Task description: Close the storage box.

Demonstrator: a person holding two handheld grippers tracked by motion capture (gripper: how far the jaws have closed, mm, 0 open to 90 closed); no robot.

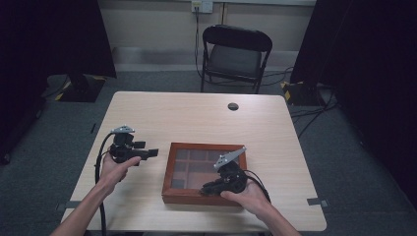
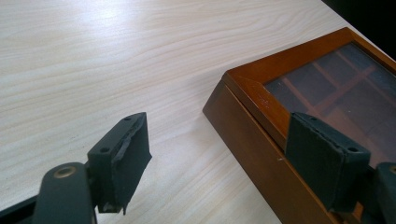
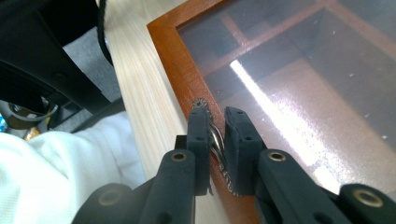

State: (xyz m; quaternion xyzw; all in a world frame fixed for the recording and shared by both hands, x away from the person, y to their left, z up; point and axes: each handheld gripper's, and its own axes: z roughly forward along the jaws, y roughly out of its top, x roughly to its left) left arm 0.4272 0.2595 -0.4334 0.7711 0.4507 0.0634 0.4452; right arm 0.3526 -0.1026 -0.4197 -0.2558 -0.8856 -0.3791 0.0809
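The right claw (image 3: 217,135) is clamped on the little metal handle (image 3: 215,140) of the brown wooden glass-lid box (image 1: 169,167) on the pale tabletop (image 1: 196,118). Lid looks closed; lifting is left. The left claw (image 2: 219,154) waits apart, holding nothing.

The left hand (image 1: 114,169) holds the left gripper (image 1: 153,153) level above the table (image 1: 162,110), pointing to the right in the high view, its forearm coming in from the bottom left; in the left gripper view its jaws stand well apart with nothing between them. The right hand (image 1: 246,192) holds the right gripper (image 1: 202,190) low over the near edge of the box (image 1: 174,194), pointing left in the high view, its grey plate tilted up. In the right gripper view its jaws are clamped on a thin metal handle (image 3: 215,140).
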